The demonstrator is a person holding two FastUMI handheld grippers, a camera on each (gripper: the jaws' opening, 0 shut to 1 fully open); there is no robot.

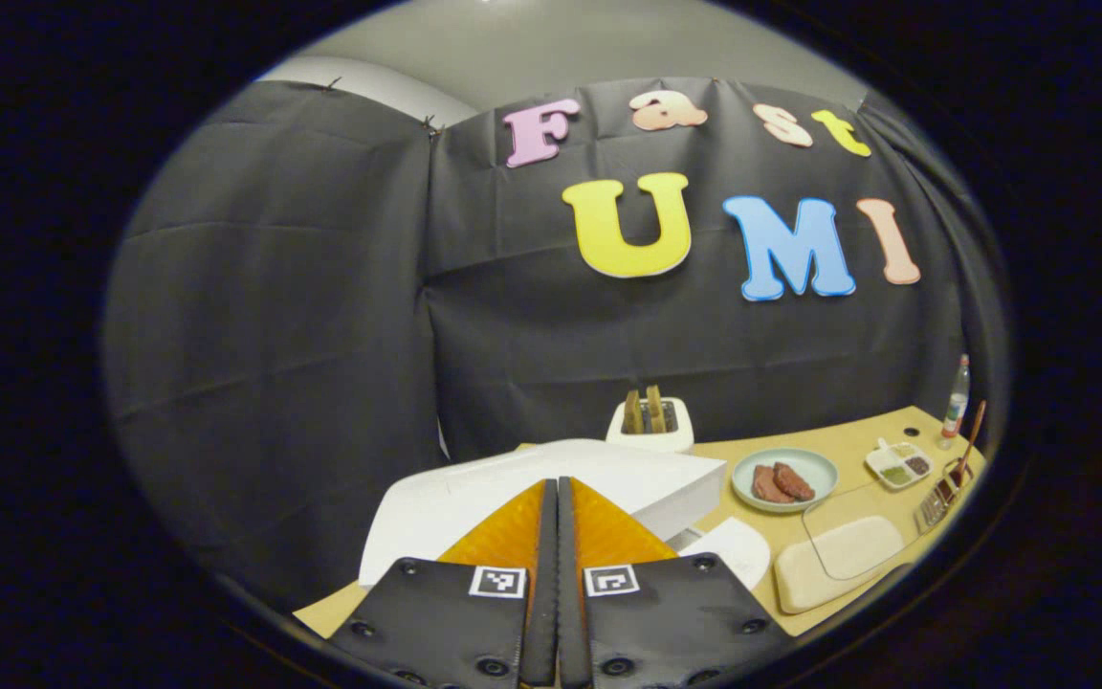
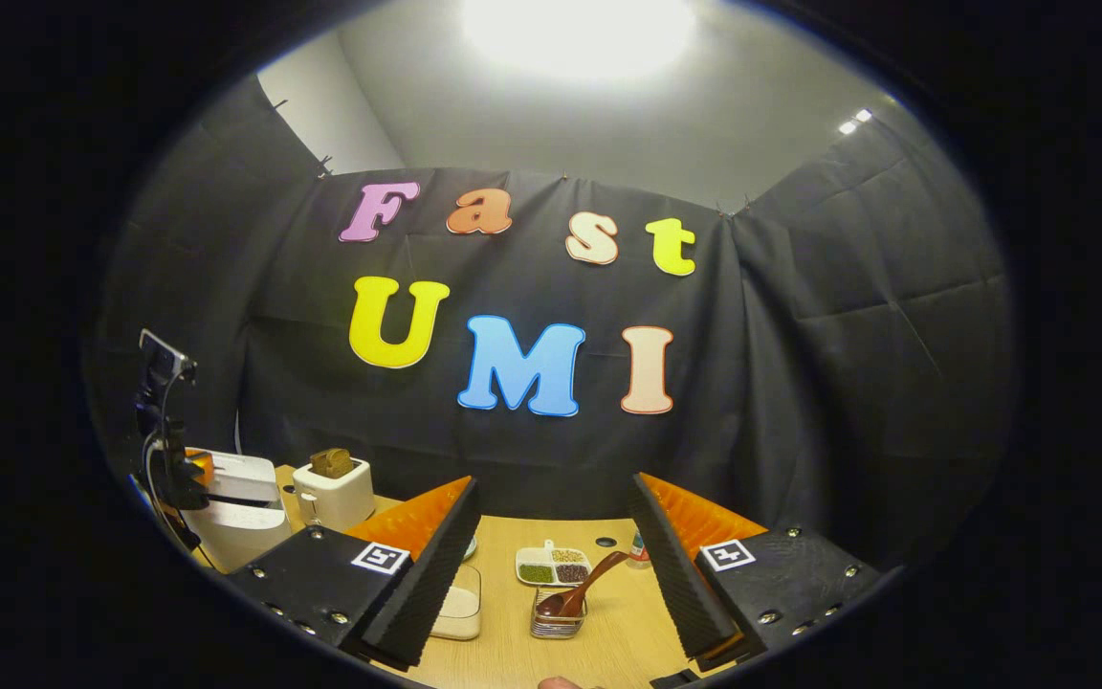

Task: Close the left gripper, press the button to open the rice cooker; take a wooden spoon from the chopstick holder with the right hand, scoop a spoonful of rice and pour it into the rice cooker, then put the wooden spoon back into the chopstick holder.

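Observation:
My left gripper (image 1: 556, 483) is shut with nothing between its fingers, its tips right over the top of the white rice cooker (image 1: 417, 517). The cooker's lid looks down. In the right gripper view the left gripper (image 2: 178, 469) hangs over the rice cooker (image 2: 240, 522) at far left. My right gripper (image 2: 553, 483) is open and holds nothing, above the table. Between its fingers, farther off, a wooden spoon (image 2: 582, 588) leans in the wire chopstick holder (image 2: 556, 622). A clear box of rice (image 2: 460, 603) sits left of the holder. The spoon (image 1: 970, 440) and rice box (image 1: 838, 555) are at the right in the left gripper view.
A white toaster (image 1: 650, 426) with bread stands behind the cooker. A pale plate (image 1: 784, 478) with brown meat, a divided condiment dish (image 1: 903, 464) and a small bottle (image 1: 957, 397) share the wooden table (image 2: 608, 651). Black cloth walls close the back and sides.

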